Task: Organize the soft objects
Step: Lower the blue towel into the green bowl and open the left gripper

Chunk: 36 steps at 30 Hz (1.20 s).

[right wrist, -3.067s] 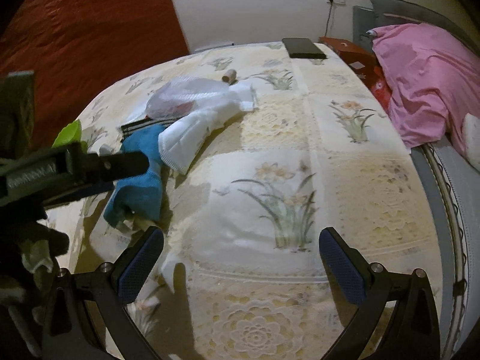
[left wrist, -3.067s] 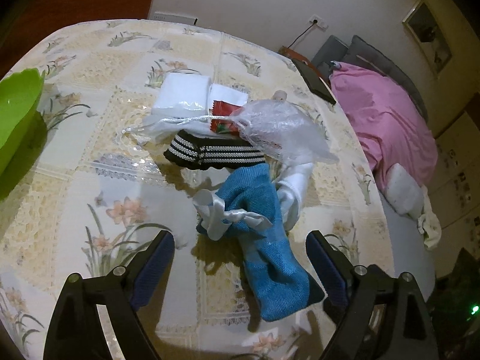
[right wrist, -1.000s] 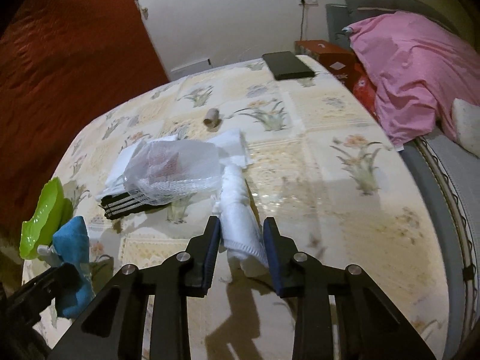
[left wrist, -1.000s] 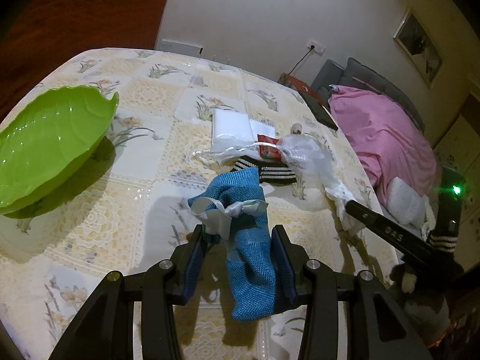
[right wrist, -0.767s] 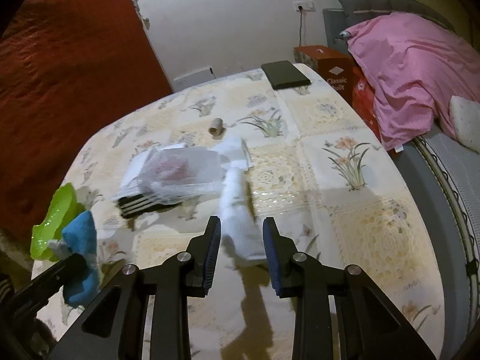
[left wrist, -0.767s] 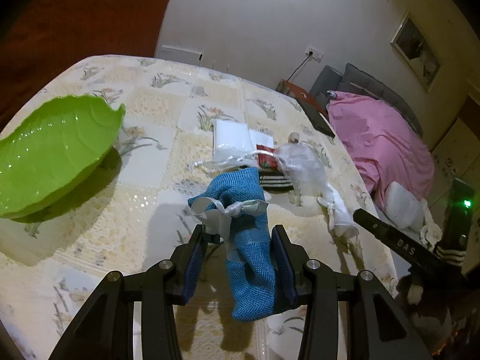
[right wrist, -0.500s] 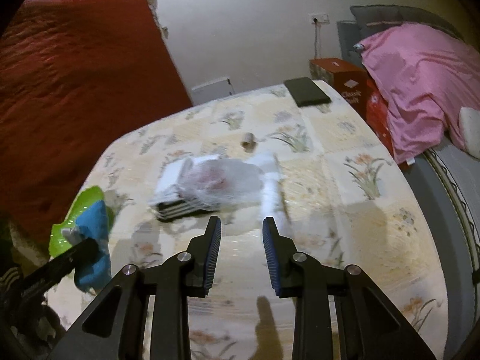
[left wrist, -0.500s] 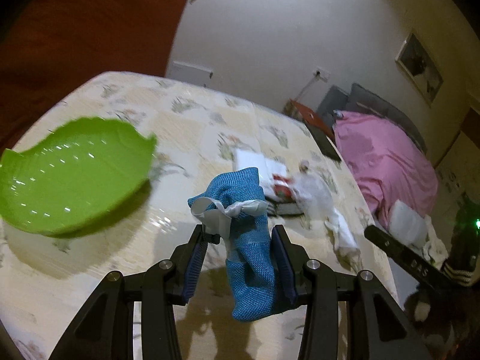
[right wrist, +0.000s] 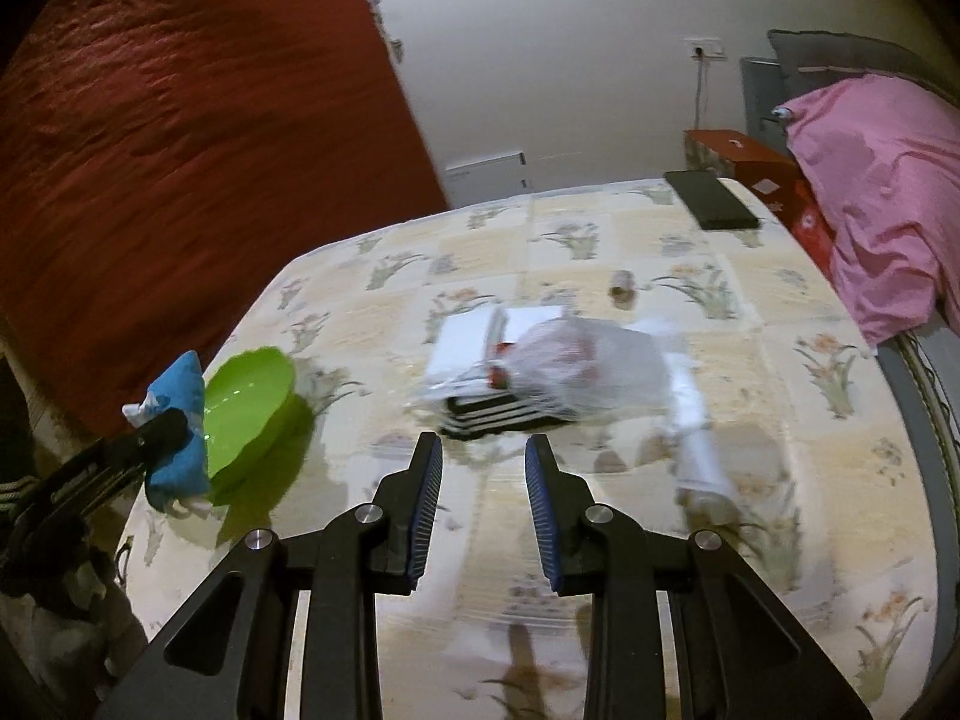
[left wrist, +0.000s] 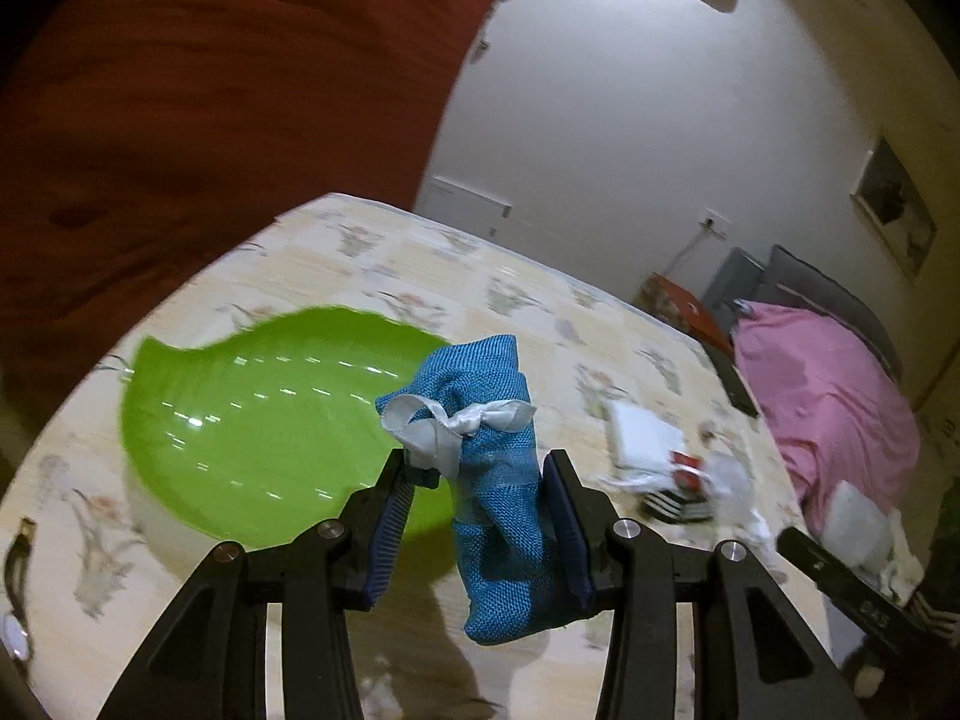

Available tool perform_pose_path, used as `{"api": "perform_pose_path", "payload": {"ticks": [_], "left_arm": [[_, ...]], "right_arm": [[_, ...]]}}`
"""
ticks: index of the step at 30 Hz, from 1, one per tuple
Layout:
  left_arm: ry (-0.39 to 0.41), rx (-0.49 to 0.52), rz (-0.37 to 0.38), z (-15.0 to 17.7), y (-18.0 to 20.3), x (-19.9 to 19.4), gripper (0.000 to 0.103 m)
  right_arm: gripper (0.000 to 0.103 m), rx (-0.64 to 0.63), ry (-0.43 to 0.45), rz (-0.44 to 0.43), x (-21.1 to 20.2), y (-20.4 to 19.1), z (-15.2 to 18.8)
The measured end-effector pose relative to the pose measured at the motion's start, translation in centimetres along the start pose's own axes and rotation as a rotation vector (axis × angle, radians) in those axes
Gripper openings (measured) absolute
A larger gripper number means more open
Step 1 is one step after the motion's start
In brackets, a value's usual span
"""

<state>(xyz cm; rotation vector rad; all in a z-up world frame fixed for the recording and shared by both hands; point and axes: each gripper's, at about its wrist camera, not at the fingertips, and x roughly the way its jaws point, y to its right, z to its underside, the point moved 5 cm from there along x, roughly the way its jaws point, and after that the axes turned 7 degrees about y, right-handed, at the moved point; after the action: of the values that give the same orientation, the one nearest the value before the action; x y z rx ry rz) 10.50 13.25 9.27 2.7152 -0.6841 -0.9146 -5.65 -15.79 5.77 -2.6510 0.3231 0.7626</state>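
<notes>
The left tongs (left wrist: 480, 510) clamp a blue sock (left wrist: 498, 480) near the green bowl (left wrist: 252, 420); it should clear the rim before release. The right tongs (right wrist: 483, 510) hover narrow and empty above the table (right wrist: 780, 420).

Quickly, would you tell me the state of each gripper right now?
Left gripper: shut on the blue knitted cloth pouch.
Right gripper: jaws slightly apart, holding nothing.

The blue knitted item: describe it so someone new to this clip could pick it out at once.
Start at the floral tablecloth and find the green leaf-shaped bowl at its near left corner. In the air beside that bowl, the left claw grips a blue knitted sock. It is the only blue cloth, tied with a white ribbon; the other soft items are white, clear or striped.
</notes>
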Motion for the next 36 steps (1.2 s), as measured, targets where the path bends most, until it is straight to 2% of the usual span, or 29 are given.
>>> {"api": "perform_pose_path", "payload": {"ticks": [8,15,24,36], "left_arm": [[0.036,-0.015,-0.107,-0.8,-4.8,0.0,0.047],[0.063,-0.014,-0.160,-1.3,-7.3,0.1,0.047],[0.070,-0.065,-0.175,-0.9,-8.9,0.0,0.073],[0.131,-0.040,-0.231,-1.1,-10.0,-2.0,0.079]], "right_arm": [[0.030,-0.047,-0.014,-0.064,1.3,-4.5,0.0],[0.030,-0.088,-0.026,-0.104,2.4,-7.6,0.1],[0.030,-0.111,-0.040,-0.125,3.4,-9.5,0.1],[0.030,-0.189,-0.030,-0.204,5.0,-14.3,0.1]]}}
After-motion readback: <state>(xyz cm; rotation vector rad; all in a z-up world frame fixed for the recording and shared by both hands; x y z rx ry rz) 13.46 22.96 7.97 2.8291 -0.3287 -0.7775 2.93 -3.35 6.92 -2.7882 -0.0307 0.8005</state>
